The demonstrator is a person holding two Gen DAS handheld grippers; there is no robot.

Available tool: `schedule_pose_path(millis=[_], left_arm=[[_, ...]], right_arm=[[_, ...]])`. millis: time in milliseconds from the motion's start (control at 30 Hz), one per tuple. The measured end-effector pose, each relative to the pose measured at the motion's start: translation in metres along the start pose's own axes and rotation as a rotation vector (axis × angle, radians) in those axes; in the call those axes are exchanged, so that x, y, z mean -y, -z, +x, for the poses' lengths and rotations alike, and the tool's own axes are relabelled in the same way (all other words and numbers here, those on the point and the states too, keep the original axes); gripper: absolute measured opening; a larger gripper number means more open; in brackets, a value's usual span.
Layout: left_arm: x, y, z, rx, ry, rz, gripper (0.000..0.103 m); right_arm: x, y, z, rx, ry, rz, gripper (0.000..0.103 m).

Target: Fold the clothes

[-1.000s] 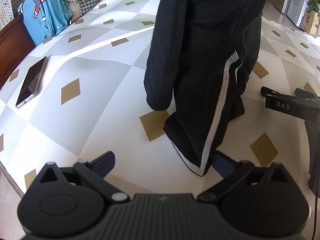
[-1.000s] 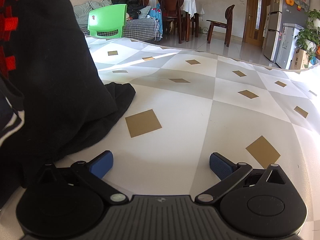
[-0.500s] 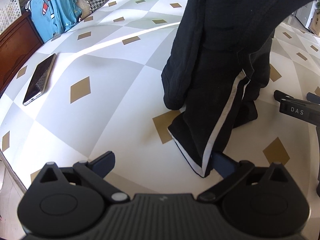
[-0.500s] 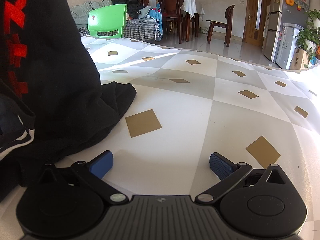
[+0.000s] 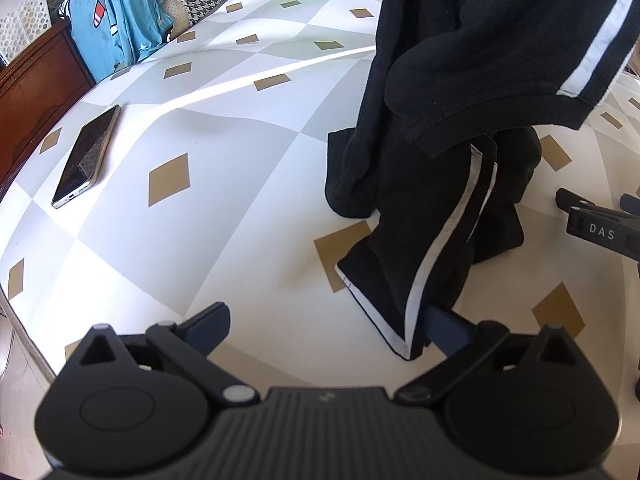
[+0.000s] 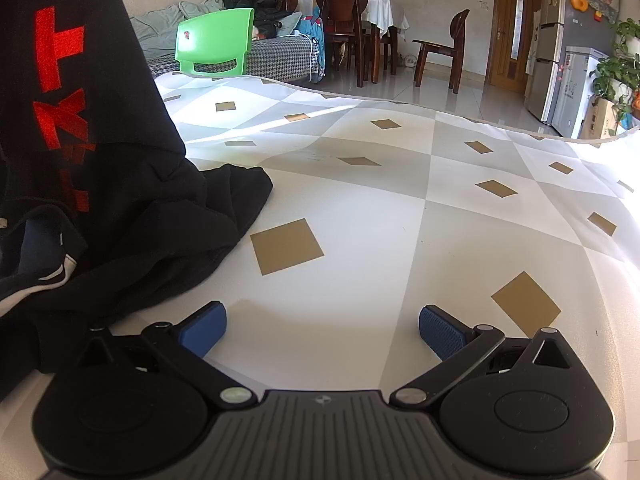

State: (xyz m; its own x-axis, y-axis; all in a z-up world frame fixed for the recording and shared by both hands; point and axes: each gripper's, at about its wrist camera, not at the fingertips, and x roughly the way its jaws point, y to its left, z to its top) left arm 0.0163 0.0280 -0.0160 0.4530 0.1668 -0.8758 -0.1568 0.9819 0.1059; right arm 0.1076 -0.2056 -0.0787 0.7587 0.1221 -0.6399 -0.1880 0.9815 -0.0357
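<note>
A black garment (image 5: 440,80) with a white side stripe (image 5: 440,248) hangs down from above the left wrist view, and its lower end is crumpled on the patterned tablecloth (image 5: 240,160). My left gripper (image 5: 324,320) is open and low over the cloth. Its right finger (image 5: 444,328) sits just behind the striped hem, with nothing between the fingers. My right gripper (image 6: 322,316) is open over bare cloth. In its view the same garment (image 6: 120,220), with red lettering (image 6: 60,80), is piled at the left, apart from the fingers.
A phone (image 5: 86,156) lies near the table's left edge. A blue garment (image 5: 120,28) is draped beyond it, beside a wooden cabinet (image 5: 36,88). A black part labelled DAS (image 5: 596,232) is at the right. A green chair (image 6: 216,44) stands past the far edge.
The garment has risen and shifted right in the left wrist view, and a striped cuff now hangs at the top right. More red lettering shows in the right view. Both grippers stay open.
</note>
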Motion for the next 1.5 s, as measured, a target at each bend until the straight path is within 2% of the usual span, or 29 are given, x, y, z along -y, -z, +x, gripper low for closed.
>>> schedule_pose_path(millis=[433, 700, 1000, 1500], left_arm=[[-0.001, -0.002, -0.004, 0.005, 0.001, -0.009, 0.103], [-0.003, -0.006, 0.006, -0.049, 0.026, -0.044, 0.103], [-0.002, -0.003, 0.007, -0.065, 0.030, -0.051, 0.103], [0.021, 0.000, 0.007, -0.057, 0.028, 0.015, 0.103]], right_arm=[[-0.001, 0.000, -0.001, 0.000, 0.000, 0.000, 0.103], [-0.001, 0.000, -0.002, 0.000, 0.000, 0.000, 0.103], [-0.001, 0.001, -0.002, 0.000, 0.000, 0.000, 0.103], [-0.001, 0.001, -0.002, 0.000, 0.000, 0.000, 0.103]])
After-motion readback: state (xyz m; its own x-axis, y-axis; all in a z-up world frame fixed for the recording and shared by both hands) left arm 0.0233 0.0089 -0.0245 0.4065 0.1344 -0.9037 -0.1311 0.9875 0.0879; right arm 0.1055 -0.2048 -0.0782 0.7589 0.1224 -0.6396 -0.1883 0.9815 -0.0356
